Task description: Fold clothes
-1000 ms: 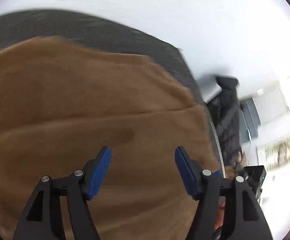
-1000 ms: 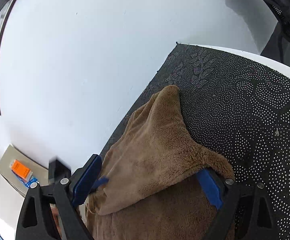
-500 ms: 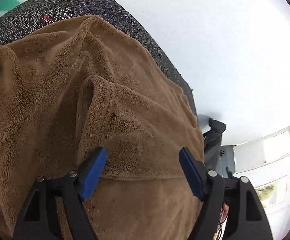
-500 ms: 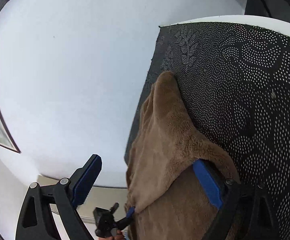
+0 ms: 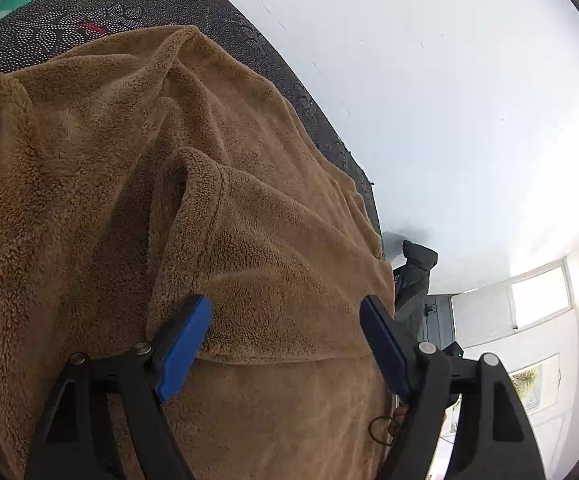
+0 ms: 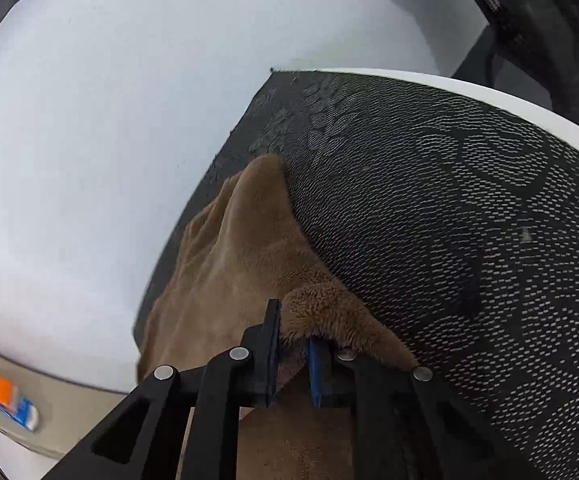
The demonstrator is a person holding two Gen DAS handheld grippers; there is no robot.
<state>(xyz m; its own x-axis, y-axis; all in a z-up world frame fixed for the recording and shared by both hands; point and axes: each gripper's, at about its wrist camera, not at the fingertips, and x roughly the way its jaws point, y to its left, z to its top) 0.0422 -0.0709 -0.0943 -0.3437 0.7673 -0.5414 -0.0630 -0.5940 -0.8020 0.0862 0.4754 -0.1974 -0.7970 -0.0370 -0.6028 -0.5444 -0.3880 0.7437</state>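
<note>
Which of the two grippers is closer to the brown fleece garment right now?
Right. The right gripper is clamped shut on a fold of the brown fleece garment; the left gripper hangs open, pads astride its hem.

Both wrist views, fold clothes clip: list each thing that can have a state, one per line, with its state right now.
Right tongs: shut, pinching a fold of the brown fleece garment.
Left tongs: open, jaws wide over the garment, pads not pressing it.
Brown fleece garment: rumpled, partly folded, one edge lying across the layer below.
Dark patterned mat: flat on the white table, garment on it.
White table: bare beside the mat.
</note>
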